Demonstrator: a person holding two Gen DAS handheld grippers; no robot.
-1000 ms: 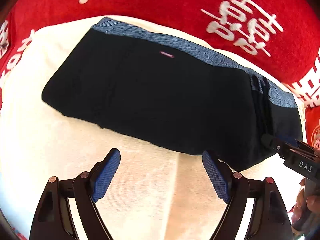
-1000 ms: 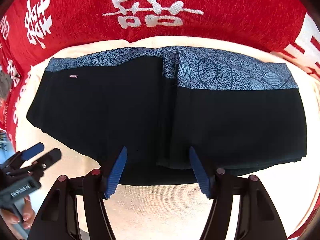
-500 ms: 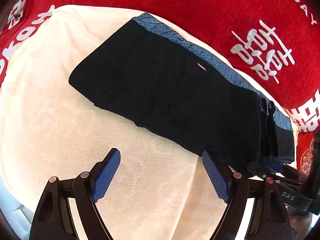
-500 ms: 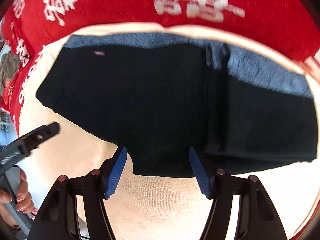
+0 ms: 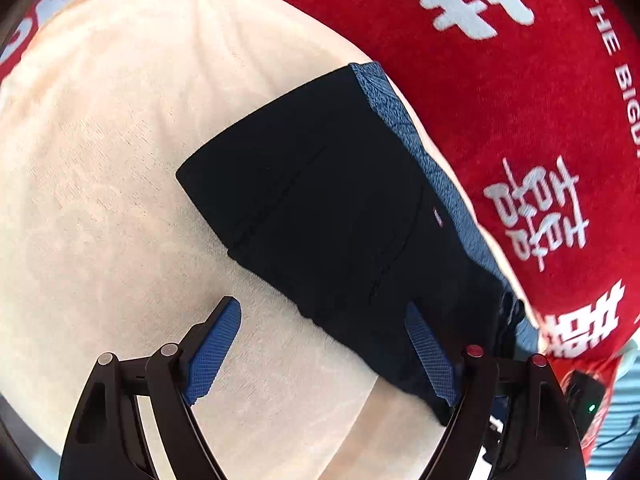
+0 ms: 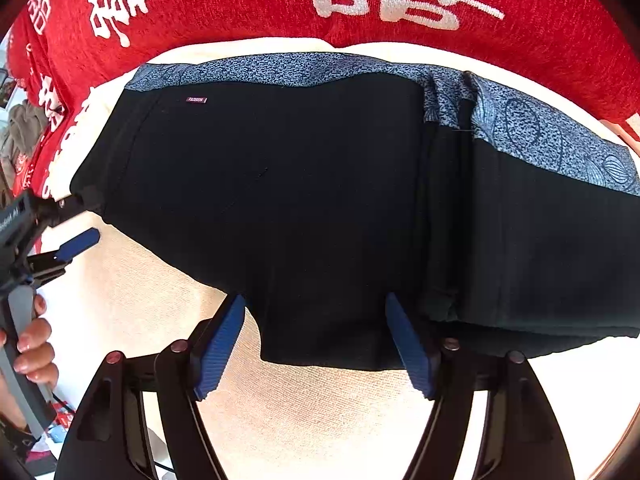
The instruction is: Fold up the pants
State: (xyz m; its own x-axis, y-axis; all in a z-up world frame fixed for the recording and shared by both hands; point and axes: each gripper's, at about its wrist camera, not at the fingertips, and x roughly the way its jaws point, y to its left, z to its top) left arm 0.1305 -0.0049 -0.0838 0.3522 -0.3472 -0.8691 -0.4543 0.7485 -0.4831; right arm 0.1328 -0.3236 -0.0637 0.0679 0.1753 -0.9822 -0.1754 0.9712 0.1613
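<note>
Fingers of left gripper (image 5: 322, 354) stand wide apart, nothing clamped; near edge of black pants (image 6: 304, 200) runs between the blue pads w/o pad contact. Right gripper (image 6: 316, 340) fingers are spreading, straddling the pants' bottom hem at 6 o'clock, pads not pressing cloth. Pants lie flat, folded lengthwise, on cream towel (image 6: 320, 420) over red blanket (image 6: 240, 4); patterned blue waistband (image 6: 320, 66) at 12 o'clock. In right view, left gripper sits at 9 o'clock by pants' corner, person's hand (image 6: 32, 344) on its handle.
</note>
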